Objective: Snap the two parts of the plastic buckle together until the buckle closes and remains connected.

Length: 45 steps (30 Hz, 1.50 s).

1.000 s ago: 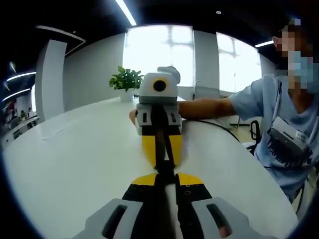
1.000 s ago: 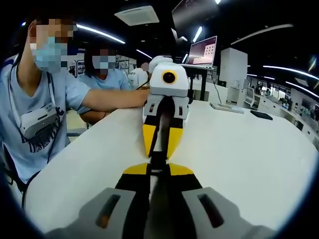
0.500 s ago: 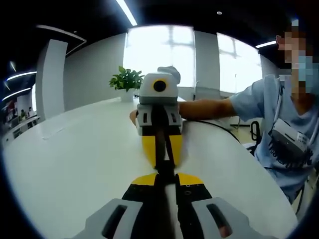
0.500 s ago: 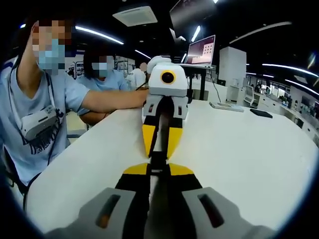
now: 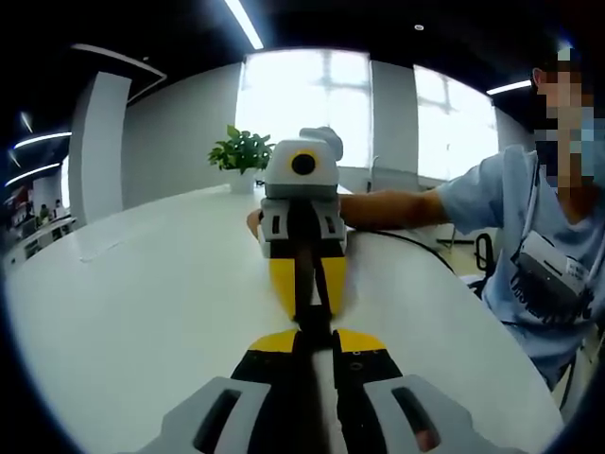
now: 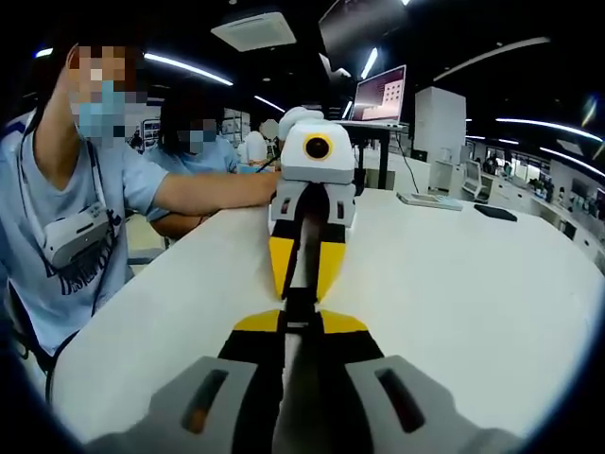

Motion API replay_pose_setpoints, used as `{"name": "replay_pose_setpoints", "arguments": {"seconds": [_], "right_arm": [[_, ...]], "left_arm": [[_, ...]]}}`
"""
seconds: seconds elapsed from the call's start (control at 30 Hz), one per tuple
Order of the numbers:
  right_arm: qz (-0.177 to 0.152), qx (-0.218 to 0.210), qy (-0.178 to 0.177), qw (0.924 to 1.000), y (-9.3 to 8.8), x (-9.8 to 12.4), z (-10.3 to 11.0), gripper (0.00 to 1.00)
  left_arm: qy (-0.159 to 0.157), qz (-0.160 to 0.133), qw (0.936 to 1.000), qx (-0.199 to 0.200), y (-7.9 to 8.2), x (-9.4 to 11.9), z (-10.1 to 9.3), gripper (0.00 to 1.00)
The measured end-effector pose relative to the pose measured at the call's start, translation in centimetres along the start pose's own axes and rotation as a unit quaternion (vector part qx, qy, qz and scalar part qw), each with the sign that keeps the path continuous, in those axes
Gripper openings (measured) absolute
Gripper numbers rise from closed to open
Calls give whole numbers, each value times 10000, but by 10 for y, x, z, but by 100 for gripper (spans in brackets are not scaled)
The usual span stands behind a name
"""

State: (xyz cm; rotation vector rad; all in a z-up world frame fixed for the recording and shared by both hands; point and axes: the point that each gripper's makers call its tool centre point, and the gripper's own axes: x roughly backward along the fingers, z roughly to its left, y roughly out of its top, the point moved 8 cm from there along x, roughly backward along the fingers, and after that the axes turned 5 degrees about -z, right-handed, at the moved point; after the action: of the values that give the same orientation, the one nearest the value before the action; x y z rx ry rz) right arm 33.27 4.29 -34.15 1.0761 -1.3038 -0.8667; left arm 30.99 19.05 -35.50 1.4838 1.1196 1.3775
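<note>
Black plastic, the buckle (image 5: 310, 317) sits at lower centre of both views, between your two grippers, tip to tip above the white desk (image 5: 142, 312). Left gripper (image 5: 313, 342) and right gripper (image 6: 301, 322) are each clamped on one half. You're mid-snap, it seems: press straight together next.

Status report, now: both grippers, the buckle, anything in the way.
Left gripper and right gripper tip to tip above the white table, fingers closed on a dark buckle. Latch state unclear. Nothing between them; potted plant far back.
</note>
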Motion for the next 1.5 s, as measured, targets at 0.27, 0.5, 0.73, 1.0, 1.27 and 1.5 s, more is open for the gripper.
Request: {"name": "replay_pose_setpoints", "arguments": {"seconds": [0.27,0.5,0.73,1.0,1.27,1.5], "right_arm": [[-2,-46,-5,10000,-1,0,0,12],[3,-98,-37,9999,-1,0,-1,12],[16,-219,-68,9997,-1,1,-3,13],[19,-246,-38,9997,-1,3,-5,13],[19,-81,-81,9999,-2,4,-5,12],[27,0,-113,9999,-3,4,-4,12]], "left_arm": [[5,-7,10000,13,0,2,4,11],[8,-33,9999,104,0,4,7,11],[3,-30,9999,100,0,5,8,11],[-8,-38,9999,109,0,5,8,11],[1,-30,9999,115,0,5,9,11],[85,-50,9999,137,1,5,10,11]]}}
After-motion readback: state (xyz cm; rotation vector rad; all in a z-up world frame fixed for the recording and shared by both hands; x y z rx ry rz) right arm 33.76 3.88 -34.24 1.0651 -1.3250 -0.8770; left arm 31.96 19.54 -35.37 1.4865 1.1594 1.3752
